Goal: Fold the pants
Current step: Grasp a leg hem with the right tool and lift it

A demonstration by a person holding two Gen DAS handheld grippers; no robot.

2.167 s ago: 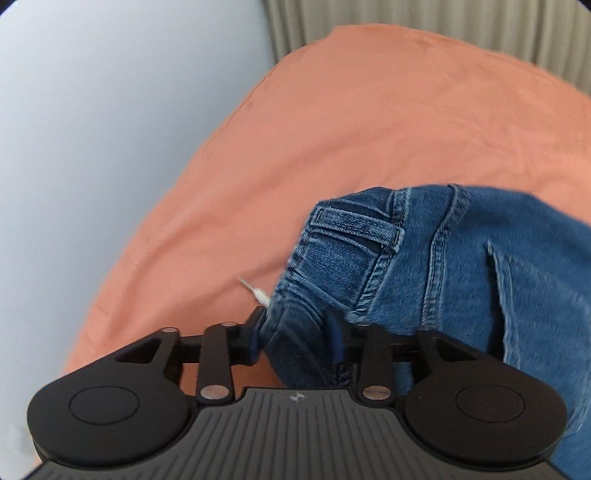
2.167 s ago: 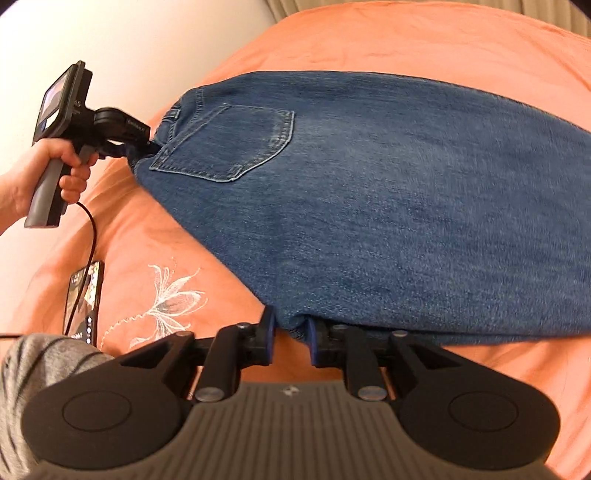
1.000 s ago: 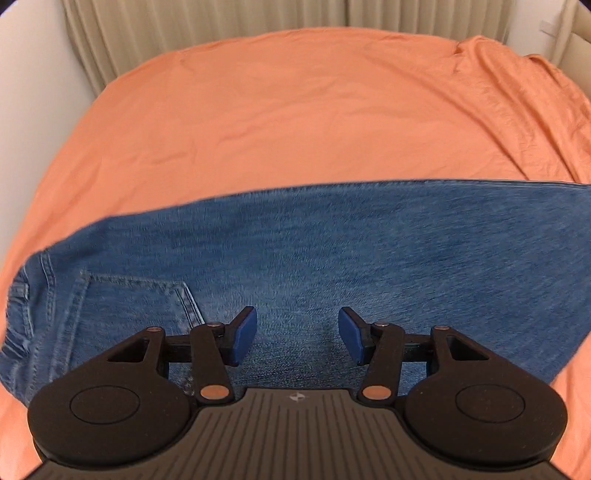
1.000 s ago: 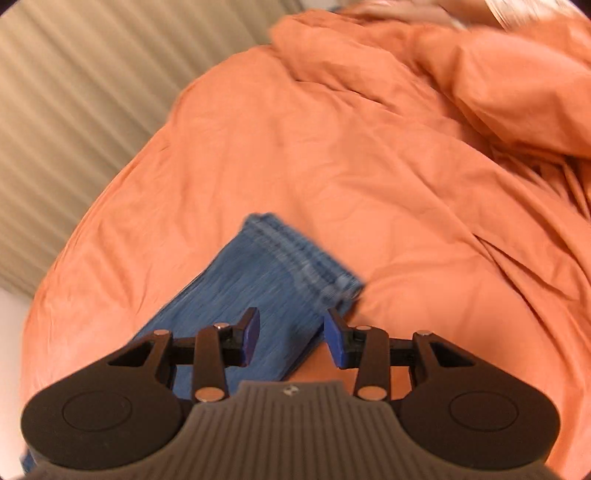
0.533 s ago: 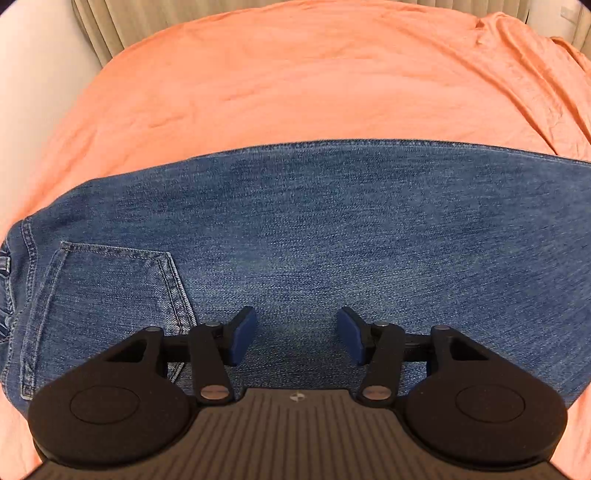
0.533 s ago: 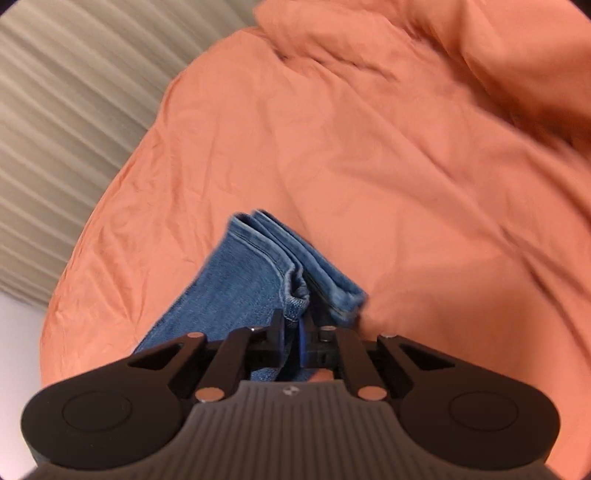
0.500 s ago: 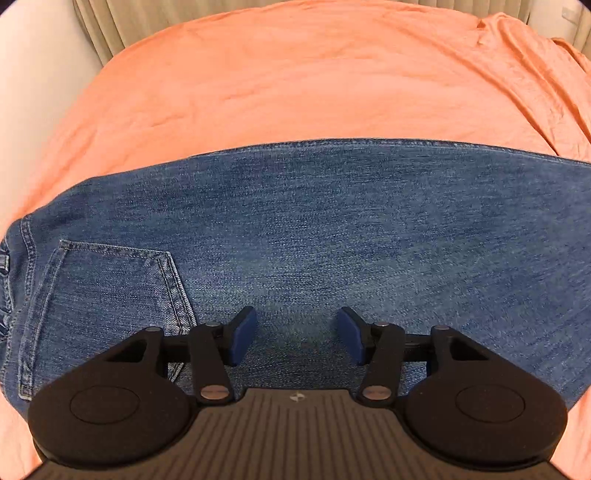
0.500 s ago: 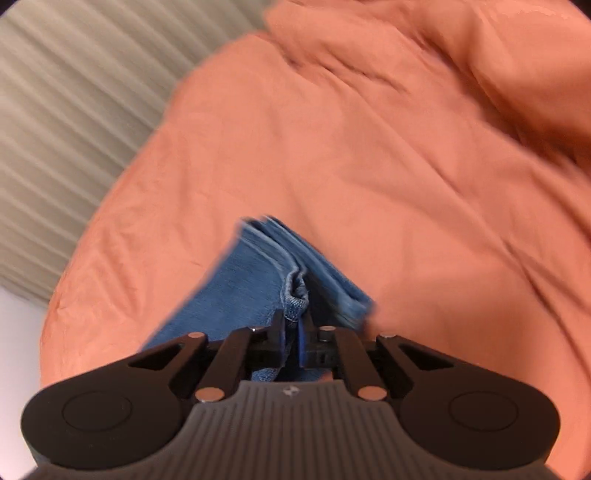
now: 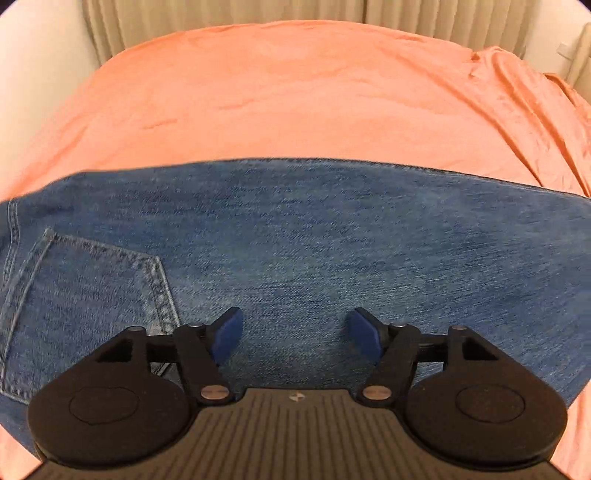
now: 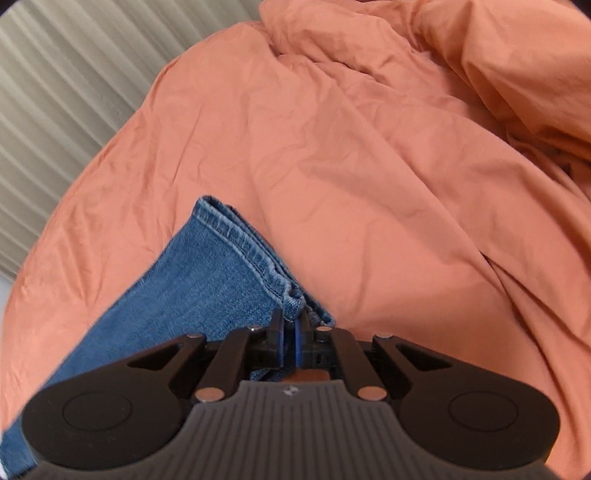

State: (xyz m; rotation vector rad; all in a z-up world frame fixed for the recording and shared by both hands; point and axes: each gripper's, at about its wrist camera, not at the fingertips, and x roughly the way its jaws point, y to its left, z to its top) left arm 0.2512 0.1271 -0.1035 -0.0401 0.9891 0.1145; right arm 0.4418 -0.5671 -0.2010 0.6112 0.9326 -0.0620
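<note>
Blue denim pants [image 9: 314,251] lie flat across the orange bed sheet [image 9: 295,96], folded lengthwise, a back pocket [image 9: 85,295] at the left. My left gripper [image 9: 293,334] is open and empty, hovering over the thigh area near the pants' near edge. In the right wrist view the stacked leg hems [image 10: 243,240] lie on the sheet. My right gripper [image 10: 291,332] is shut on the near corner of the hems.
A rumpled orange duvet [image 10: 498,74] is piled at the right of the bed. Beige pleated curtains [image 10: 66,74] hang behind the bed, and they also show in the left wrist view [image 9: 221,14].
My right gripper has closed on the hem corner and stays clamped there. My left gripper, open, has pulled back slightly over the pants.
</note>
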